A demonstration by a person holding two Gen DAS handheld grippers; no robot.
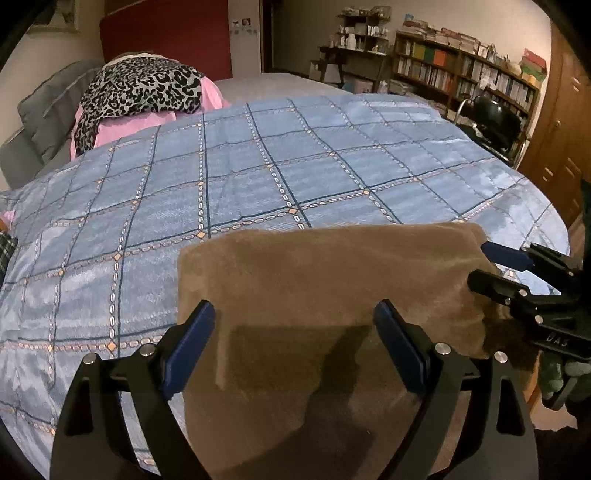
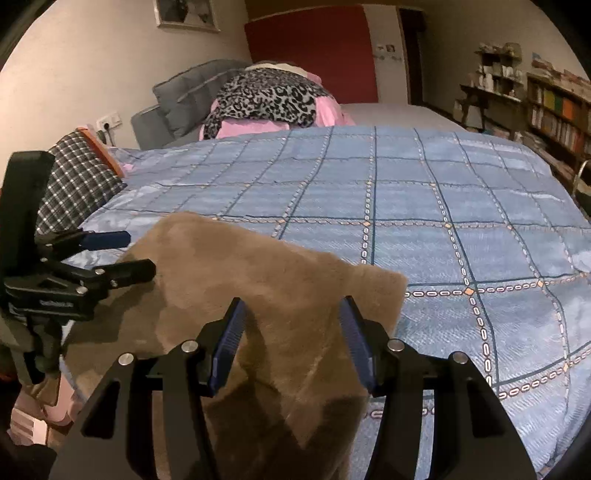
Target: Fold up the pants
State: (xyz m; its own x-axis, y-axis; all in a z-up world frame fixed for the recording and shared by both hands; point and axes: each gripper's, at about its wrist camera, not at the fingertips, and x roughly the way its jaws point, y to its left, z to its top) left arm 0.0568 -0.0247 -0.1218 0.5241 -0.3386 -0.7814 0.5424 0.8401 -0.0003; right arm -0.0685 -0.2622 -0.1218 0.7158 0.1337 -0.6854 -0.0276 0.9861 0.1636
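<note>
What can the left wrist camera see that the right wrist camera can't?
Only the left wrist view shows the black chair beside the bed. Only the right wrist view shows the checked pillow, wall socket and framed picture. Both show the brown pants, blue quilt, leopard-print cloth, bookshelf and both claws.

Black claw [image 1: 295,347], blue pads [image 1: 192,347]

Brown pants [image 2: 266,295] lie folded at the near edge of the bed [image 2: 461,206], on its blue checked cover. The right gripper [image 2: 293,343] hovers over them – fingers [image 2: 229,343] apart, fabric between, not pinched. At left, the left gripper [image 2: 125,254] stands open beside the pants' edge.
</note>
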